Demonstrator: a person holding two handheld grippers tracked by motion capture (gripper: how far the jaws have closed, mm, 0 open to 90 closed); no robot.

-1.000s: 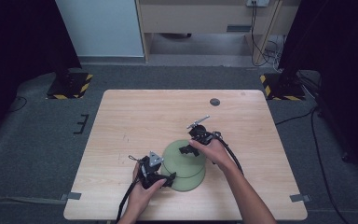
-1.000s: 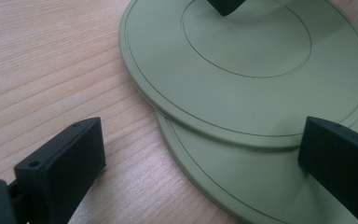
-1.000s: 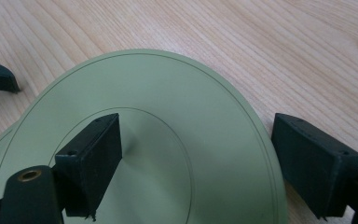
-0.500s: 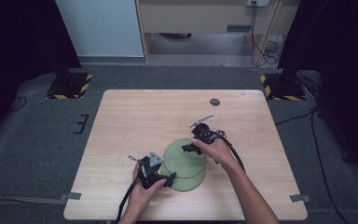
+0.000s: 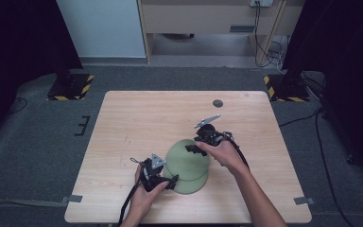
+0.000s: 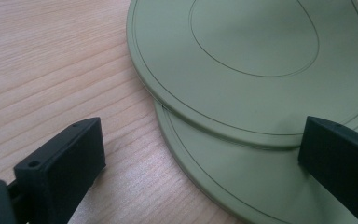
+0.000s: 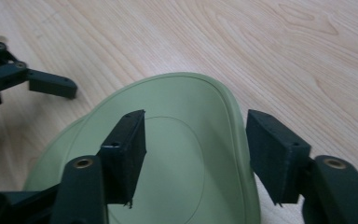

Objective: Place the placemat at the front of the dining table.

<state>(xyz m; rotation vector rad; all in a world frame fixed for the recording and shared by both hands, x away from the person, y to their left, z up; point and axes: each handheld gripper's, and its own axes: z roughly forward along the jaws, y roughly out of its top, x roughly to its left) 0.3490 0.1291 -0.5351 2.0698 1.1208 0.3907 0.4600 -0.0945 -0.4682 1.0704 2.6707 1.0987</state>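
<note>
Two pale green plates lie stacked near the table's front edge. The upper plate (image 5: 186, 161) (image 6: 251, 56) (image 7: 182, 172) is tipped up off the lower plate (image 5: 191, 185) (image 6: 242, 191). My right gripper (image 5: 192, 149) (image 7: 196, 144) has the upper plate's far right rim between its jaws. These have just been closing, one over the plate's face, one under the rim, and they hold it raised. My left gripper (image 5: 171, 182) (image 6: 200, 154) stands open at the stack's near left edge. One of its jaws is over the wood and the other over the lower plate; it also appears in the right gripper view (image 7: 51, 86).
The light wooden table (image 5: 137, 123) has a small dark round disc (image 5: 218, 103) near its far edge. Yellow-and-black striped stand bases (image 5: 71, 87) (image 5: 283, 90) sit on the grey floor beyond the far corners. A cable trails from each gripper toward the person.
My right hand has risen with the upper plate's edge, so that plate now tilts and looks larger. The left gripper has stayed put.
</note>
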